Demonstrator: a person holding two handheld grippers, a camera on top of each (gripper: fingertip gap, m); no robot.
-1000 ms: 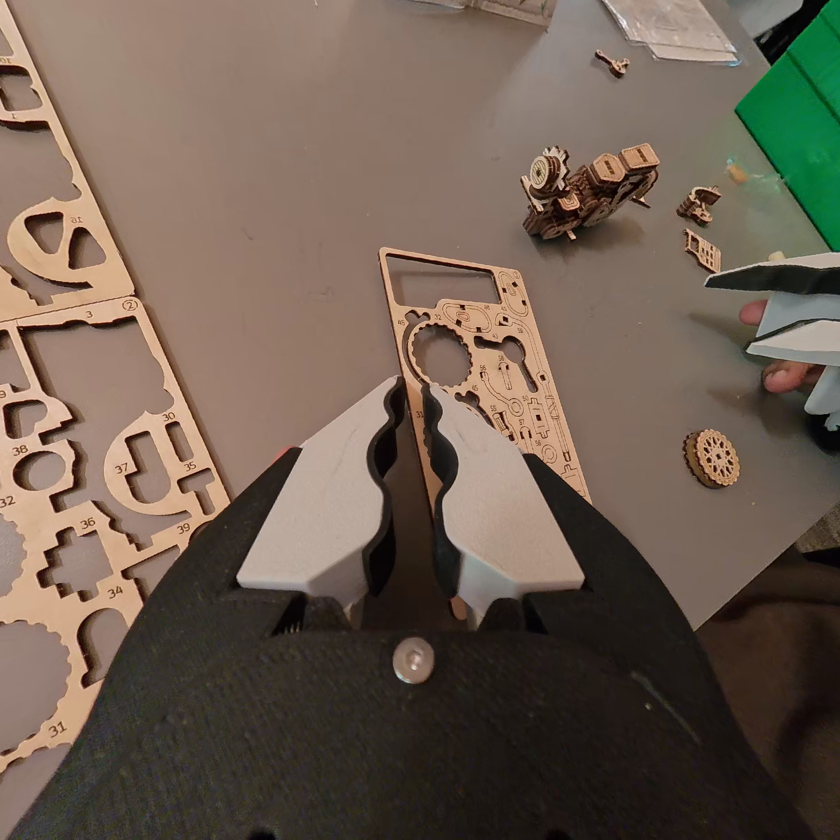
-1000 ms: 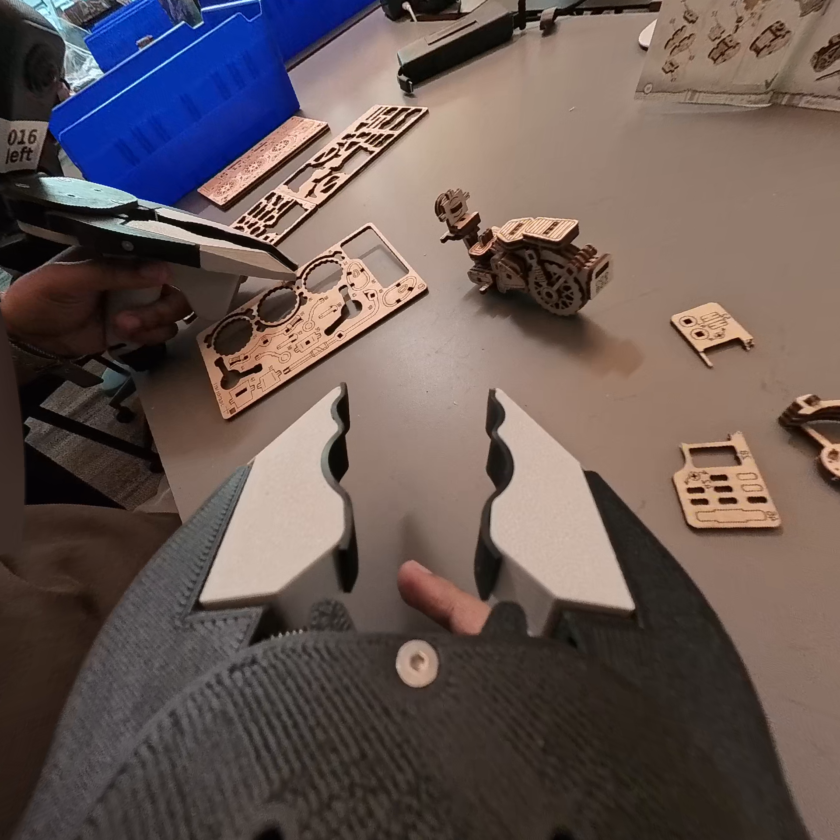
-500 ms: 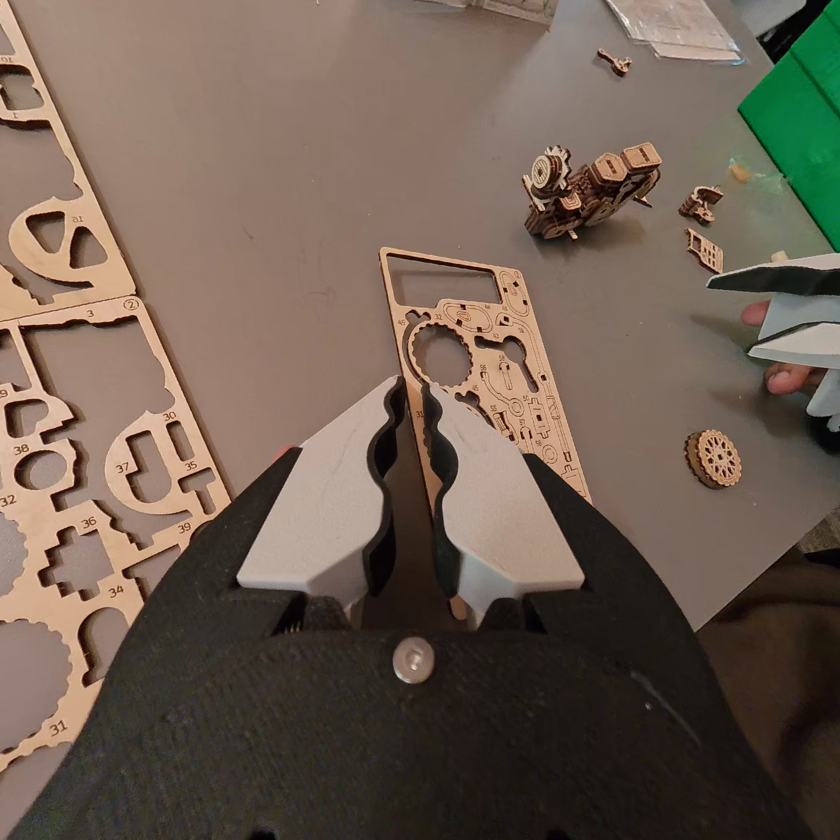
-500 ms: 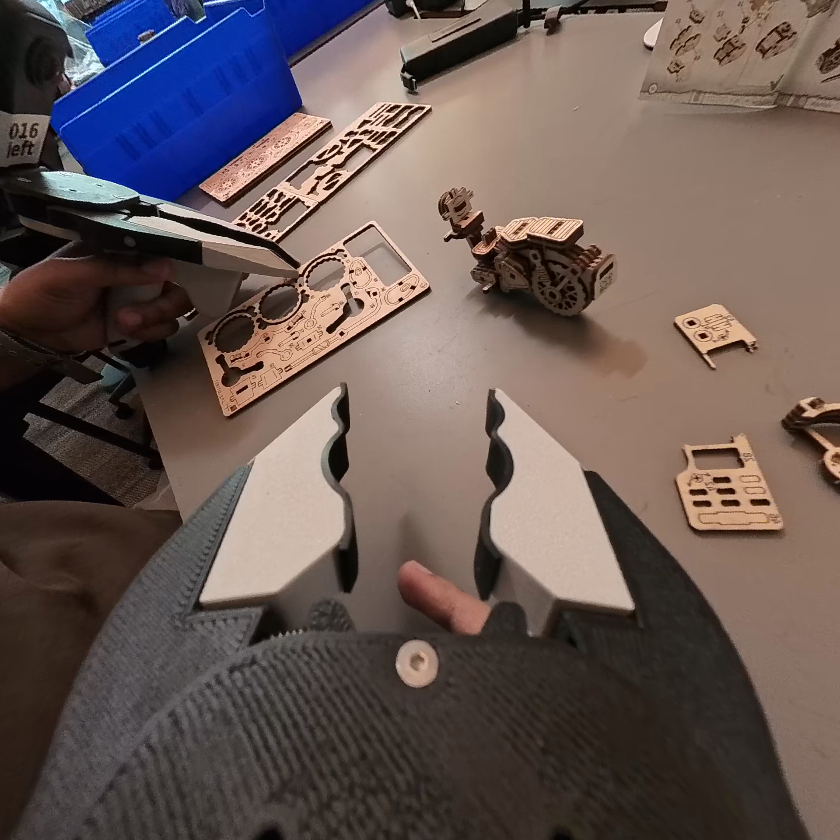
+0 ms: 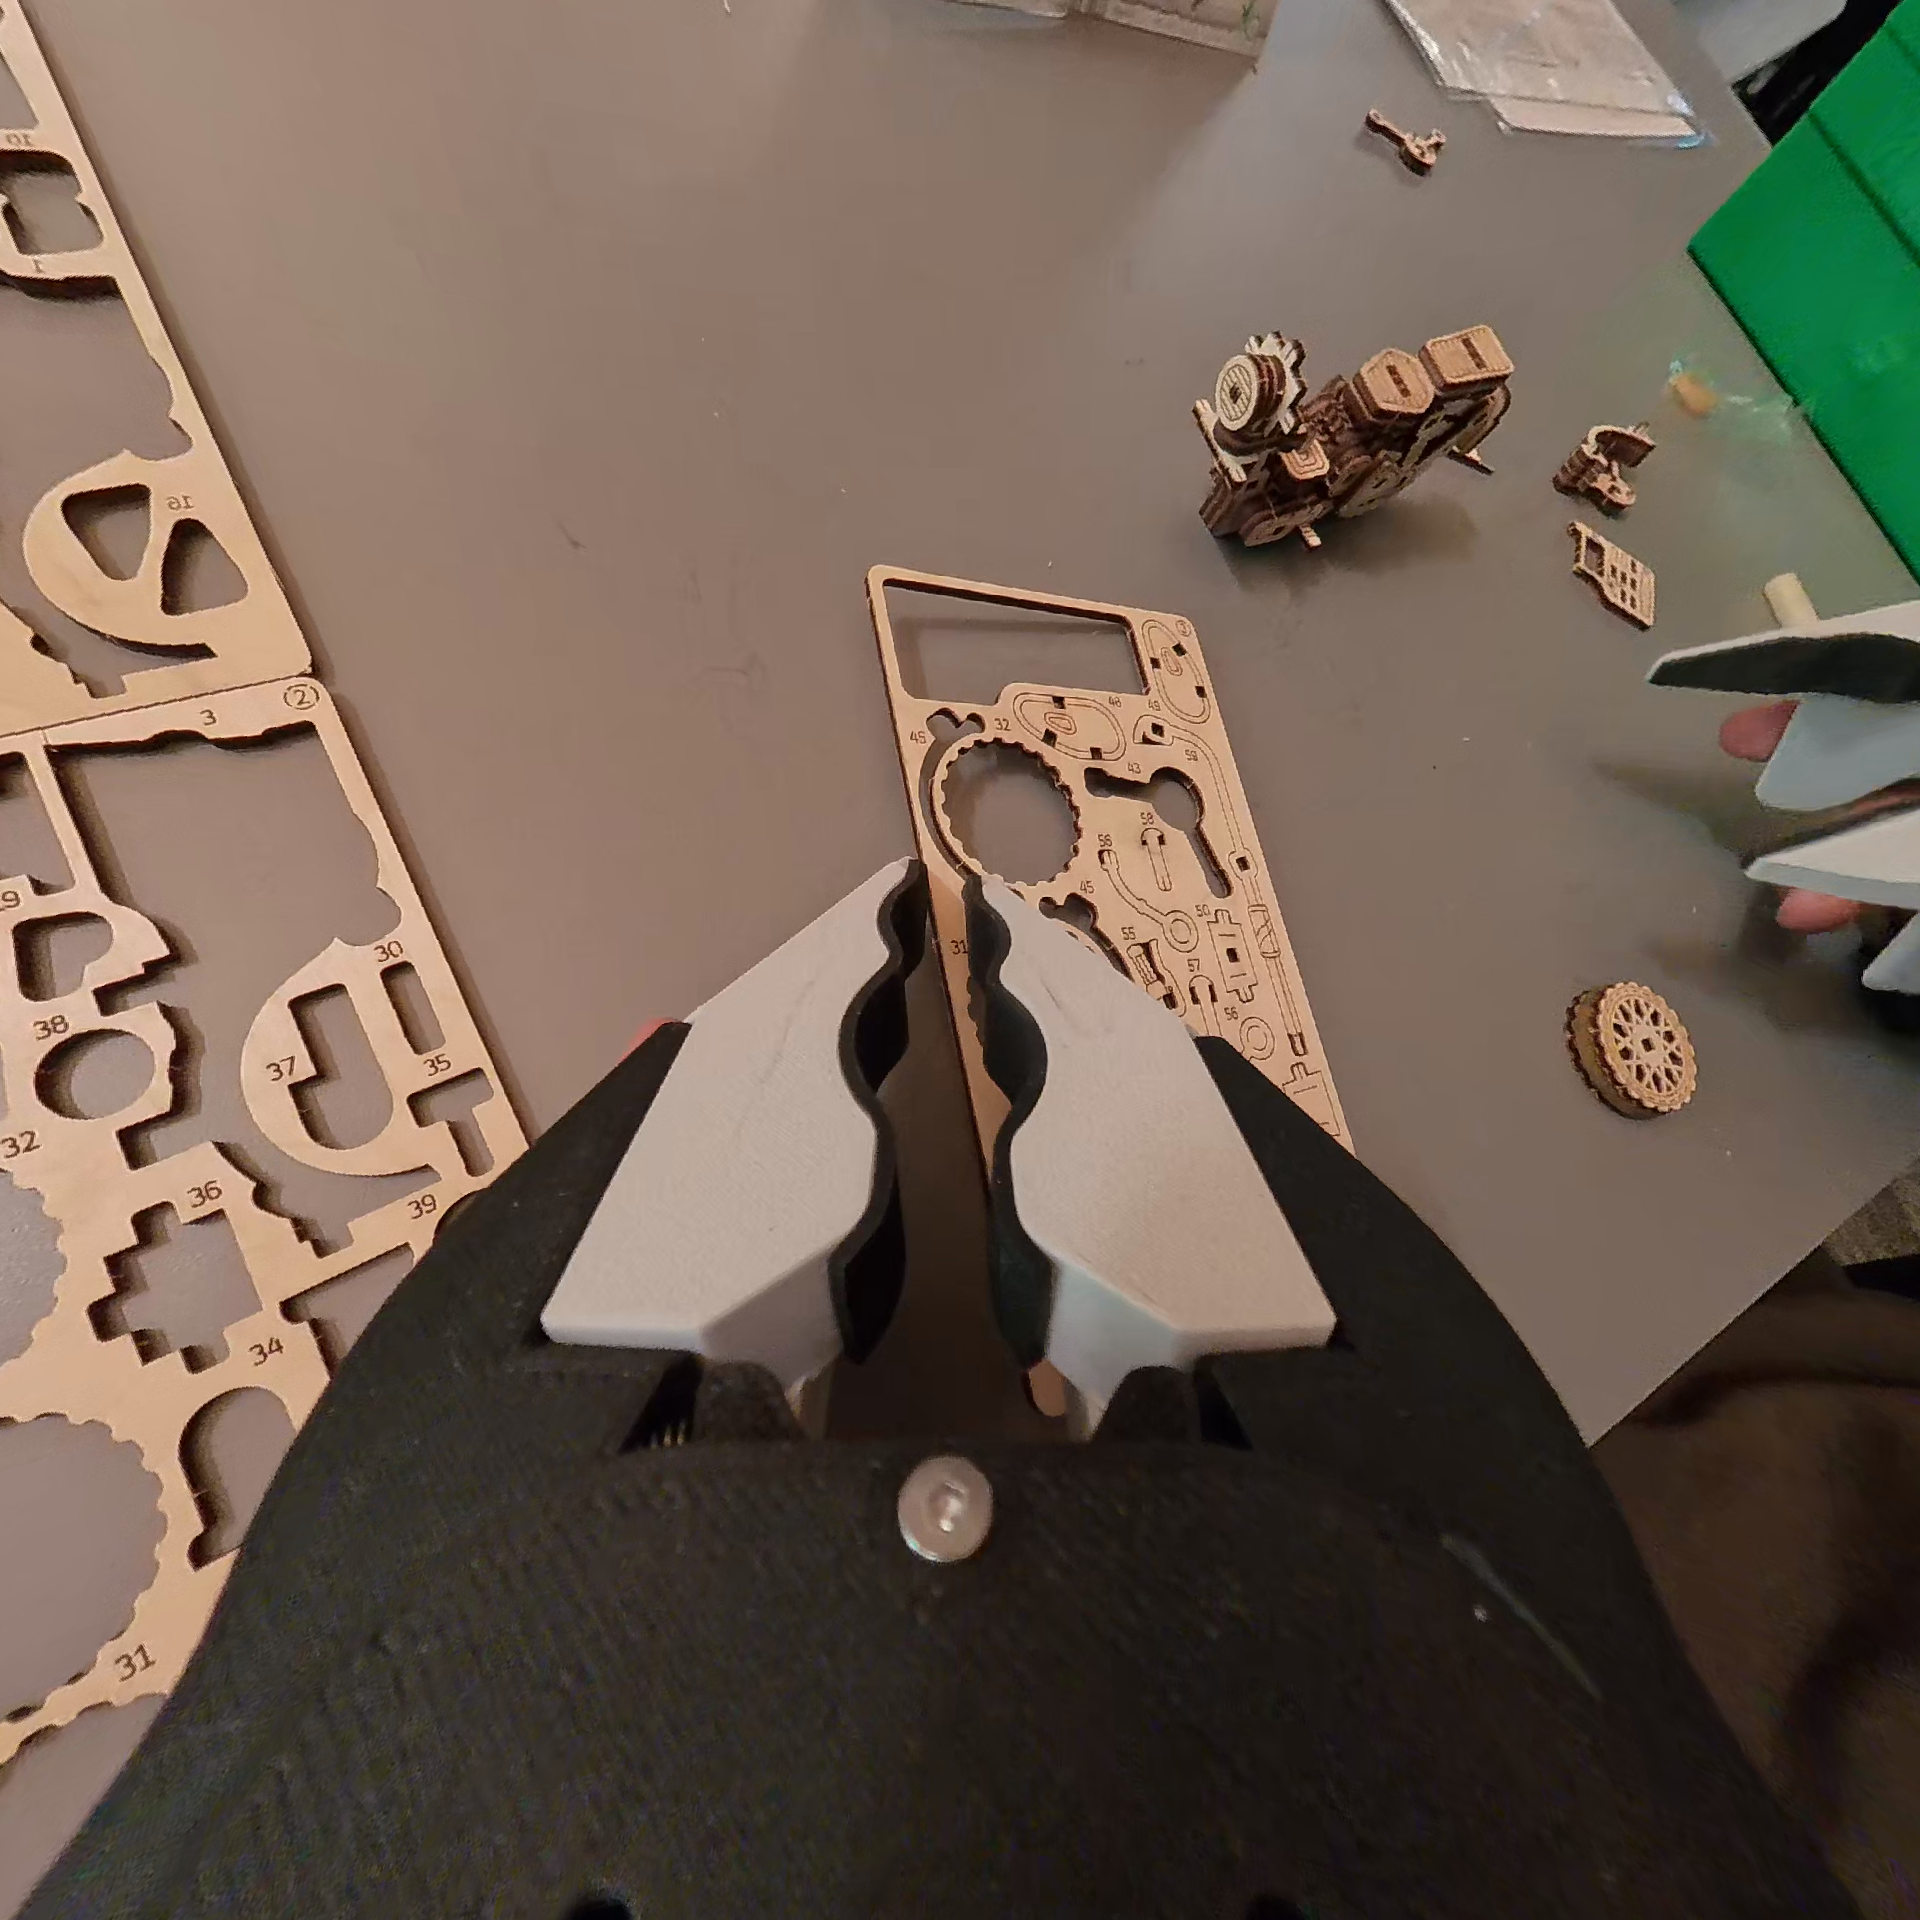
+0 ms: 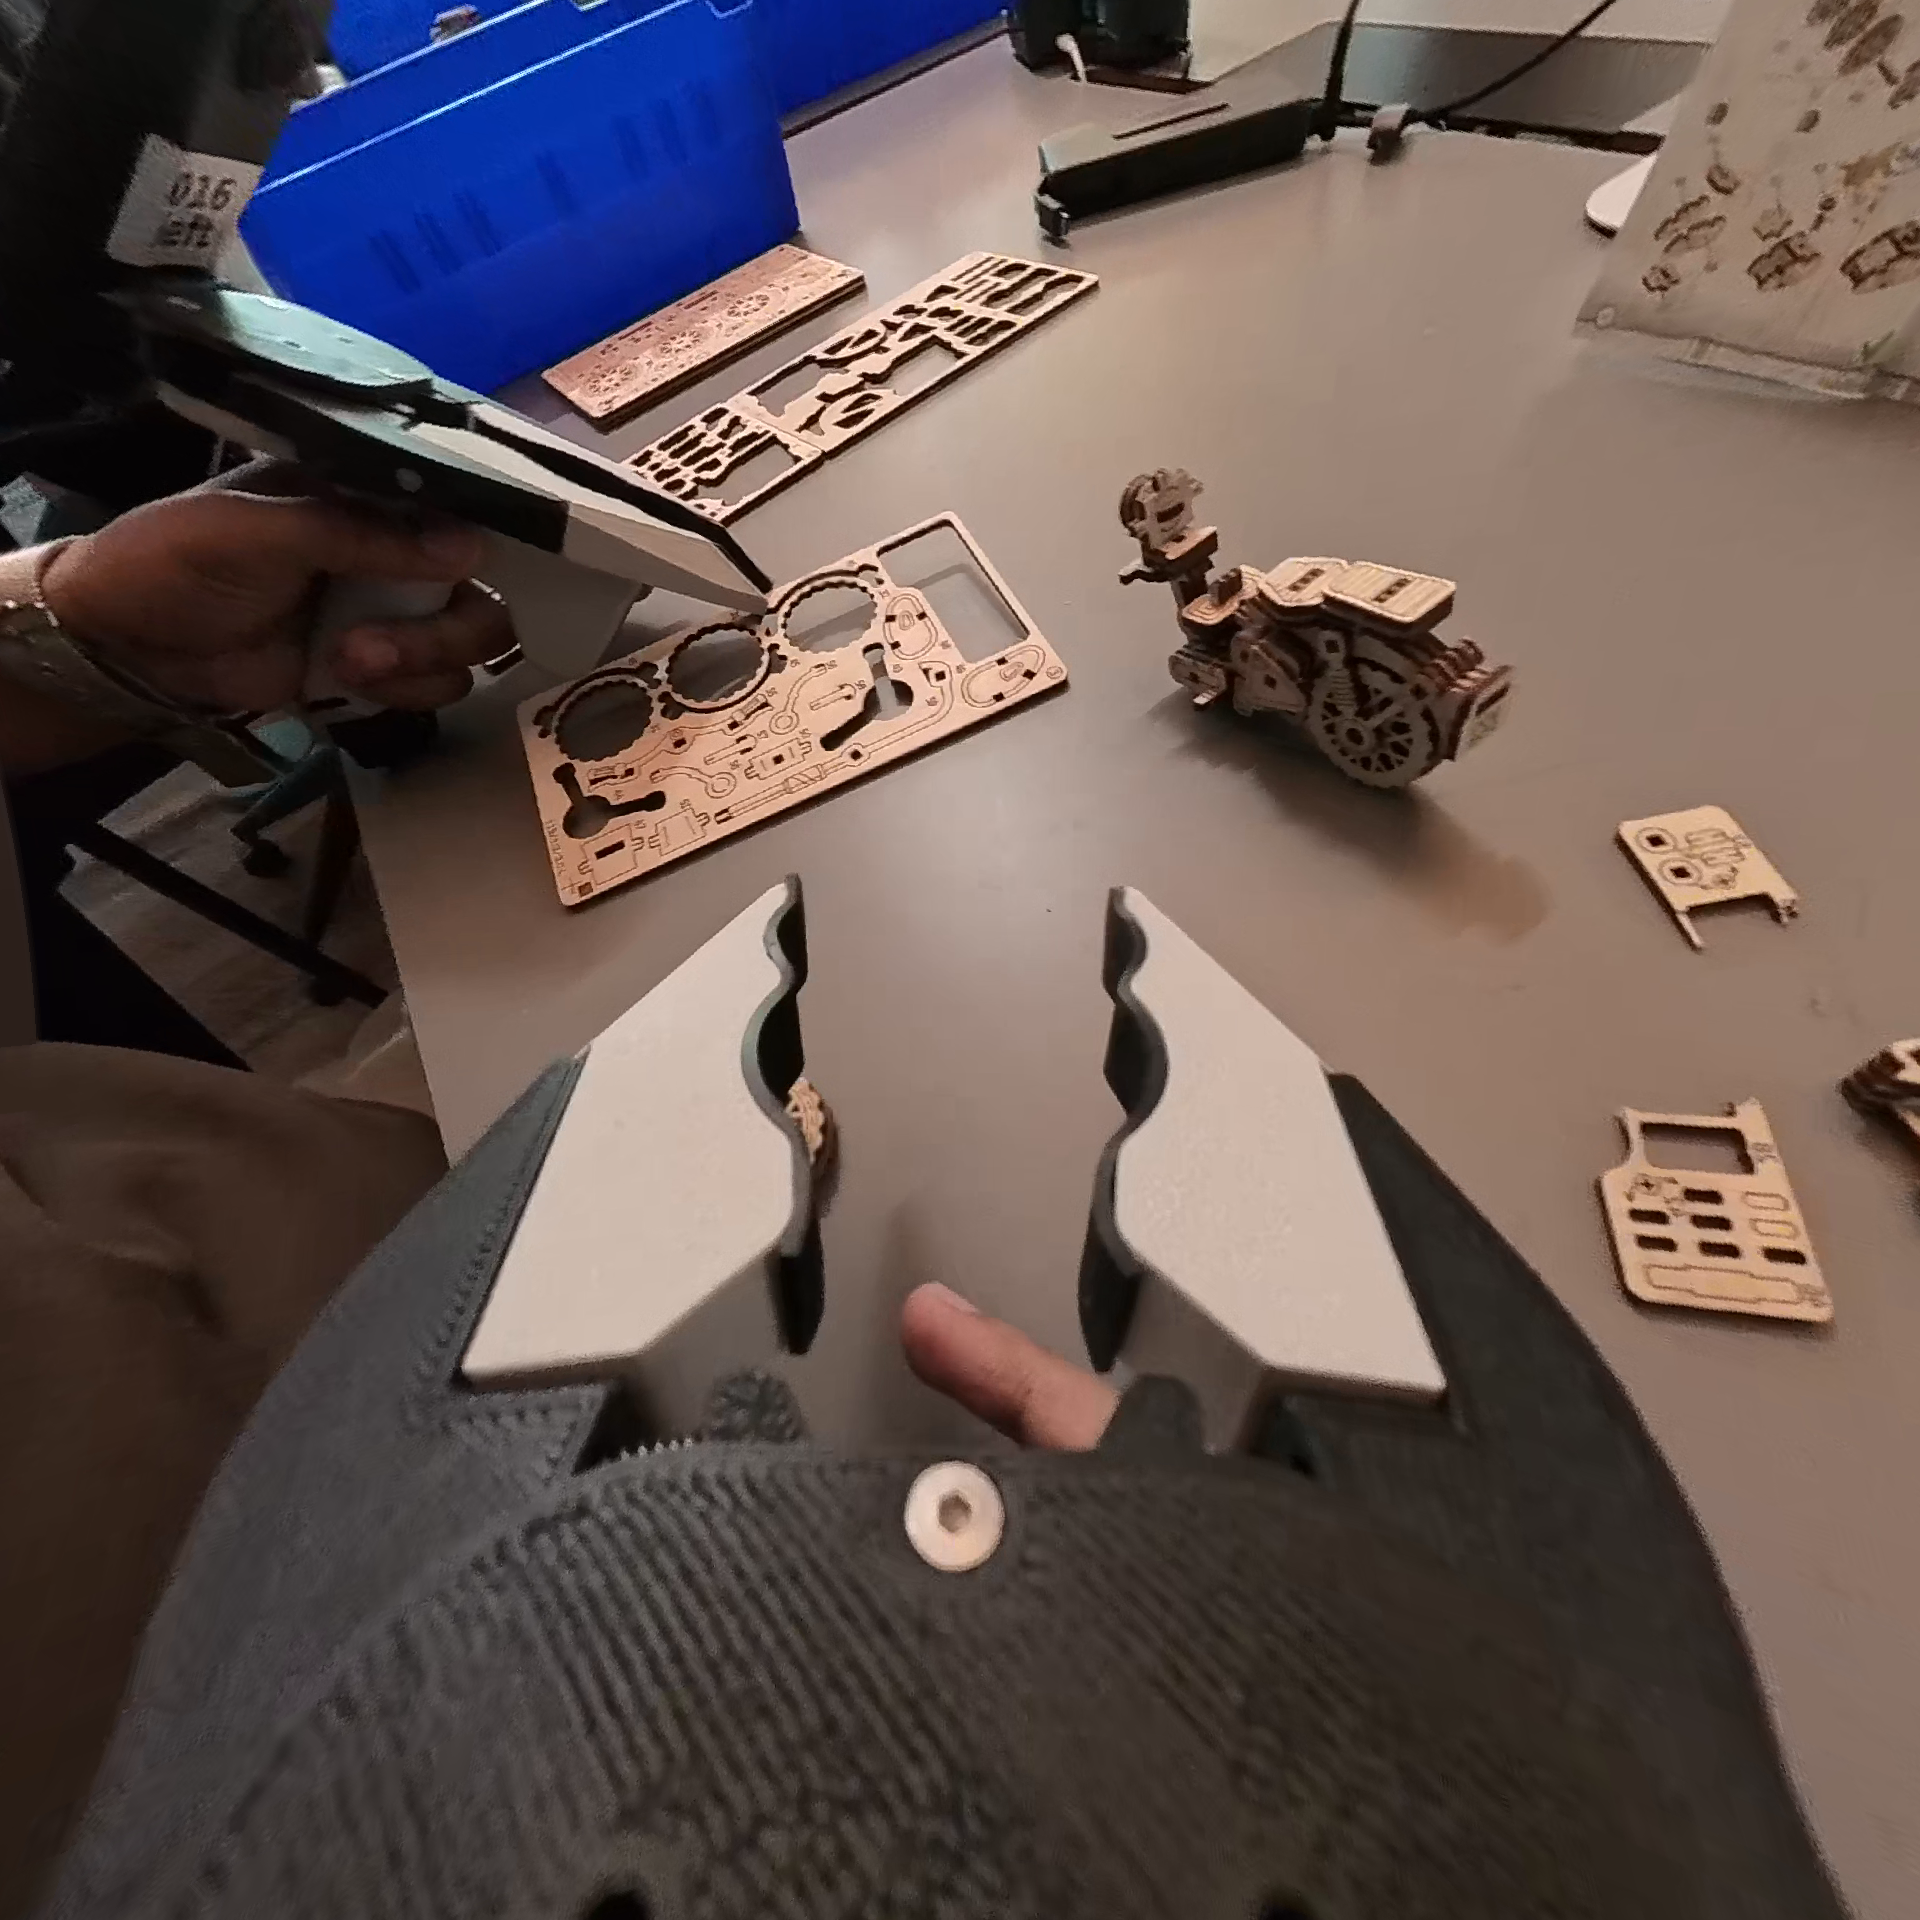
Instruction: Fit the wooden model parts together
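Hovering right gripper [image 6: 954, 914] jaws wide apart, empty, wooden wheel [image 5: 1632, 1049] on grey table [image 5: 644, 332] beneath it, left gripper [image 5: 943, 883] nearly closed, gripping nothing, over parts sheet [image 5: 1174, 831], half-built motorcycle model [image 6: 1340, 665] beyond.

Grey table [image 5: 727, 312], tan wooden sheet [image 5: 1091, 831]

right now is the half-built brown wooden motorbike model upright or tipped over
Upright: the half-built brown wooden motorbike model stands on its rear wheel and base.
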